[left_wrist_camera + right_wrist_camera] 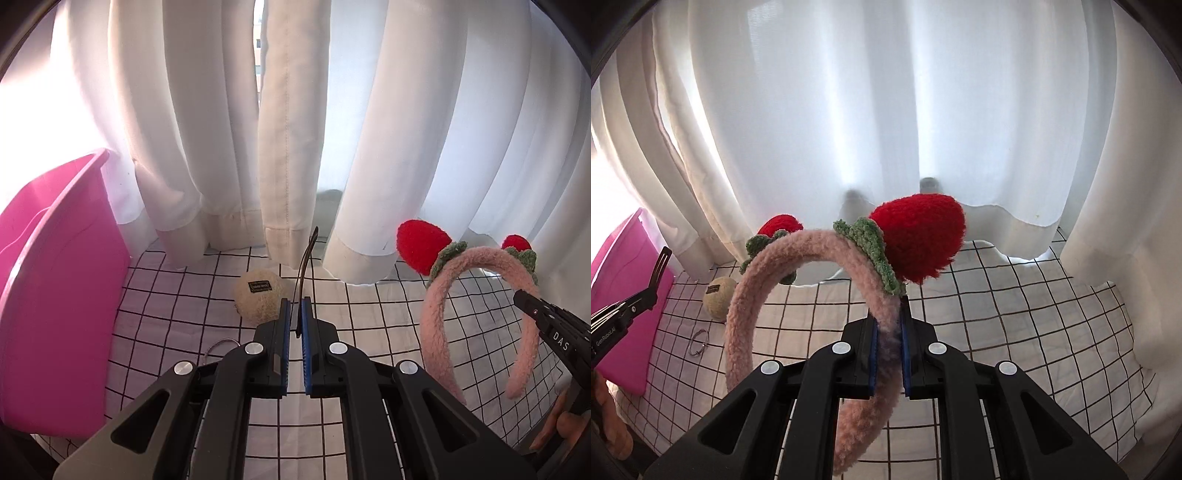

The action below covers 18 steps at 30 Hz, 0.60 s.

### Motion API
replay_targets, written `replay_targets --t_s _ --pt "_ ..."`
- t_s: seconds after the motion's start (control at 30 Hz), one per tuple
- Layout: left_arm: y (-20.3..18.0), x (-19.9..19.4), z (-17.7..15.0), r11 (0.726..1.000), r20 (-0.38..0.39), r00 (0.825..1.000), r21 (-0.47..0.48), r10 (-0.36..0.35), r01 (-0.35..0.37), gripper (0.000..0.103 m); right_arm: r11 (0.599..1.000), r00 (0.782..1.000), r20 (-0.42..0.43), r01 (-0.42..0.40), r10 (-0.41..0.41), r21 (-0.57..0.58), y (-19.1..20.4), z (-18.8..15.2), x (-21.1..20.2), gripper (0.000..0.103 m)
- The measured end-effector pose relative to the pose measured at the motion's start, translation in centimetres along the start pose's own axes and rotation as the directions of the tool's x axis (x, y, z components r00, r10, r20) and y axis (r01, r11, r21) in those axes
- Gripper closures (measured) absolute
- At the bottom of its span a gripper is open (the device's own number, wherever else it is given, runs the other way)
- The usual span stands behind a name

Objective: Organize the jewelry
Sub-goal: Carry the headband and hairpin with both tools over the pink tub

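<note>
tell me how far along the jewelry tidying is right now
Done: nothing can be seen put away; the inside of the pink bin is hidden. In hand: the left gripper is shut on a dark hair clip, and the right gripper is shut on the fuzzy pink headband, both lifted off the checked cloth. Left: the silver ring and the beige ball lie on the cloth.

Left wrist view rides just behind its own left gripper point(294, 314), angled down over the grid-checked cloth point(376, 317) toward the white curtain point(207, 110). Right wrist view sits likewise behind the right gripper point(889, 325), looking from further right. Both catch the pink bin point(55, 295), the beige ball point(258, 295) and the fuzzy headband point(798, 254), close up.
</note>
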State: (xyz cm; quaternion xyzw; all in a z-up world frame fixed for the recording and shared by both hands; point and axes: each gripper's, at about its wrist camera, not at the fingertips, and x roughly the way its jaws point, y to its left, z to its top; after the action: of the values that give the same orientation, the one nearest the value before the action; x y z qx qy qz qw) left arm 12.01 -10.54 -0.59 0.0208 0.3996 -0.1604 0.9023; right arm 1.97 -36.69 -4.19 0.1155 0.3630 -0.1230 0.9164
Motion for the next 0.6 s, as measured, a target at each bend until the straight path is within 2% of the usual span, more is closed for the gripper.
replay_targets --t_s 0.3,0.6 --pt "6.1 -6.1 3.2 0.997 0.114 0.992 -0.067 0.054 -0.047 0.097 0.991 0.989 0.092 -0.106 0.113 -0.083 7.8 3.8 -2.7 0.093" --pt "15.7 -11.9 4.6 0.974 0.198 0.961 -0.158 0.192 -0.162 0.097 0.948 0.953 0.14 -0.233 0.267 -0.219 19.3 7.3 -4.5 0.093"
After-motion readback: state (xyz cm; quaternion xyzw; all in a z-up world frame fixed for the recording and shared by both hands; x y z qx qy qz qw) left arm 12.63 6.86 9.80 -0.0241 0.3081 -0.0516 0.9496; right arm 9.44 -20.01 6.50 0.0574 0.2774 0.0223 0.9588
